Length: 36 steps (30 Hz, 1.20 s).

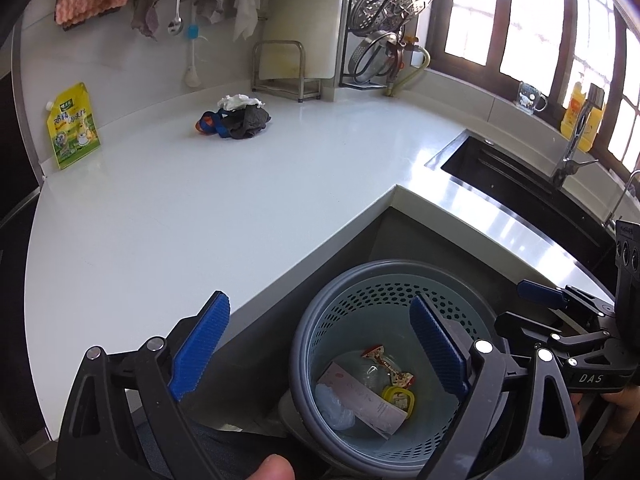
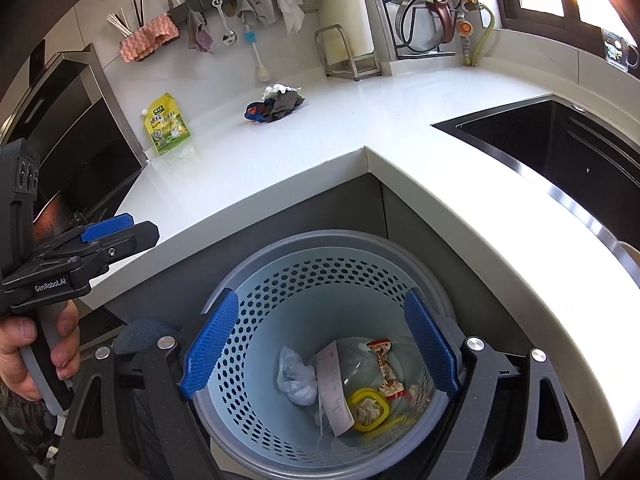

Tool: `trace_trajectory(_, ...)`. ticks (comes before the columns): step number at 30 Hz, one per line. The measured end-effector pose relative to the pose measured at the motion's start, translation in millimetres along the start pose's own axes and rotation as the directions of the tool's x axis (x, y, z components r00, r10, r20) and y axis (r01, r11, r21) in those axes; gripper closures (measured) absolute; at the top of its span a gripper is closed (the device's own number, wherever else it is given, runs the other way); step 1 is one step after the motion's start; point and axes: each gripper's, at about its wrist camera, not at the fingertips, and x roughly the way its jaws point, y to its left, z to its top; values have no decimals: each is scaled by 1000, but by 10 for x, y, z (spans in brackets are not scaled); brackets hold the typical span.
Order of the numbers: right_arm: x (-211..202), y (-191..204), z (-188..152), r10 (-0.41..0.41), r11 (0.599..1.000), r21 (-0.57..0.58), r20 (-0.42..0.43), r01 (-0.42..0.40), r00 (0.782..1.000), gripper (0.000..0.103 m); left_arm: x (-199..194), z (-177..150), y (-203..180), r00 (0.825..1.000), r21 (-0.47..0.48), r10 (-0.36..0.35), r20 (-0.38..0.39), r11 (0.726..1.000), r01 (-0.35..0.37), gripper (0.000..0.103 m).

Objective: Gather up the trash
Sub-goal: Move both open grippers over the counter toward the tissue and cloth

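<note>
Both claws stood apart, empty: left gripper (image 1: 320, 352), right gripper (image 2: 320, 344) over bin (image 2: 256, 276). Risk: rag pile (image 1: 240, 118) at 11 o'clock could shed tissue when grabbed.

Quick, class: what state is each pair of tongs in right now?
Left tongs: open, holding nothing.
Right tongs: open, holding nothing, above the bin.

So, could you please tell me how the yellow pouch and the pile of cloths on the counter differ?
The yellow pouch stands upright against the side panel; the pile of cloths lies crumpled in a heap. The pouch is bright yellow-green and printed; the cloths are grey, white and blue. Both sit on the white counter, outside the bin.
</note>
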Motion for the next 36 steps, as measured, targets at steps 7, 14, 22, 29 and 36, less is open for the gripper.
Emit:
trace_trajectory(7, 58, 62, 144, 19, 1000, -11, 10, -19, 1000, 22, -24, 54, 145, 1000, -23, 13, 8, 1000, -13, 14)
trace_trajectory(14, 115, 92, 319, 37, 999, -23, 17, -37, 999, 22, -52, 139, 263, 1000, -45, 7, 18, 999, -6, 14)
trace_trajectory(22, 140, 85, 332, 51, 999, -17, 8, -51, 999, 22, -76, 214, 325, 999, -66, -45, 10, 997, 46, 14)
trace_trajectory(29, 93, -11, 194, 41, 999, 15, -3, -41, 999, 22, -45, 178, 200, 996, -54, -87, -7, 995, 86, 13)
trace_trajectory(36, 6, -13, 261, 42, 999, 10, 29, -42, 999, 22, -68, 199, 187, 997, -54, -73, 8, 996, 73, 11)
